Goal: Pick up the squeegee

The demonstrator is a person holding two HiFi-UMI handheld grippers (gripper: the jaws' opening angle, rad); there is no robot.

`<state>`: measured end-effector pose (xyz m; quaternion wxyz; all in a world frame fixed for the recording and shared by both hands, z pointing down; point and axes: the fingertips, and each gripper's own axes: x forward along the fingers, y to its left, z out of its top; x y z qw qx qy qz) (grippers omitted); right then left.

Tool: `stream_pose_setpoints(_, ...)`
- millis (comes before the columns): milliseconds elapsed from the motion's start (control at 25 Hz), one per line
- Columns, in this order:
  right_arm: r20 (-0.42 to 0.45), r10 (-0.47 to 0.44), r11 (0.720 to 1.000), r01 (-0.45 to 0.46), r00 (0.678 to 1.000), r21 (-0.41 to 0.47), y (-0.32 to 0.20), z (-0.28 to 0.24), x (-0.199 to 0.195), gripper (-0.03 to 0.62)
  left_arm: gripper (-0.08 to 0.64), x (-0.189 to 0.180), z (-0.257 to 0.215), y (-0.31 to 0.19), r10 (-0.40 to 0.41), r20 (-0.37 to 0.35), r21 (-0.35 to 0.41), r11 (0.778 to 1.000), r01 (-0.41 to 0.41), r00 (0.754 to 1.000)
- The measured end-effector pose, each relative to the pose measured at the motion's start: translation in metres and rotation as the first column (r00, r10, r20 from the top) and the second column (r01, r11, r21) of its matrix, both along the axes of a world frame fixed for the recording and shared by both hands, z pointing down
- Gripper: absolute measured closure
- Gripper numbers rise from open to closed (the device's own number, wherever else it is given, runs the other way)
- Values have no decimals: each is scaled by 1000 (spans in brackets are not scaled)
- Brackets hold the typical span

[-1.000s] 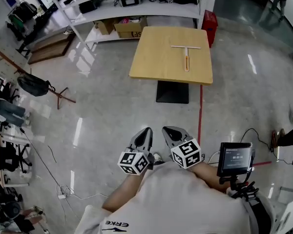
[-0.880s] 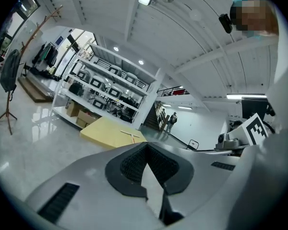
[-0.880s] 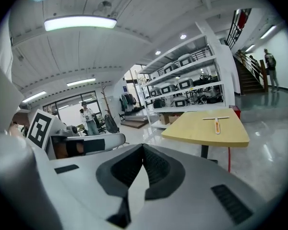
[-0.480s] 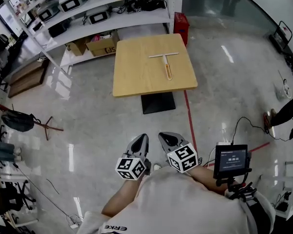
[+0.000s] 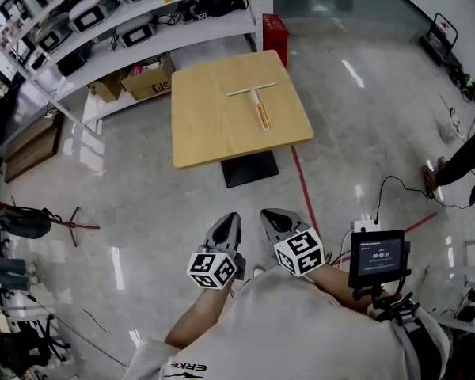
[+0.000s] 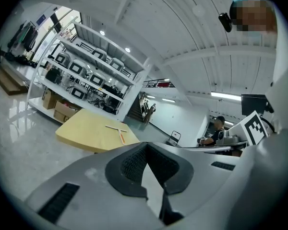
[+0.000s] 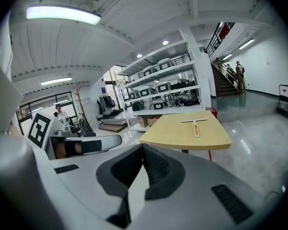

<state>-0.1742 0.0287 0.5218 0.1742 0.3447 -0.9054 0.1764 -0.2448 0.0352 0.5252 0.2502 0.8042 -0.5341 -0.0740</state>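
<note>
- squeegee lies flat on wooden table, well apart from both grippers
- left gripper jaws closed, empty
- right gripper jaws closed, empty

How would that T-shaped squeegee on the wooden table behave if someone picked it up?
The squeegee looks slim, so probably light. Its long crossbar lies flat on the table, so it likely won't roll. Held by the orange handle, it would probably stay stiff, though the blade edge may flex.
</note>
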Motion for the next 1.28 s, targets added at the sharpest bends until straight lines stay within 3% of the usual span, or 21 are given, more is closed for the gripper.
stream_pose_setpoints(440, 36, 8, 1000, -8, 999, 15, -119, -13, 19, 589, 557, 13, -10, -112, -33, 43, -10, 999, 34, 999)
stream_pose_setpoints(760, 55, -5, 1000, 4, 998, 19, -197, -16, 55, 589, 557, 46, -9, -192, -83, 72, -23, 996, 85, 994)
stream_pose_setpoints(1280, 73, 33, 999, -30, 997, -33, -267, 0, 79, 589, 557, 66, 12, -261, -85, 117, -99, 990, 97, 989)
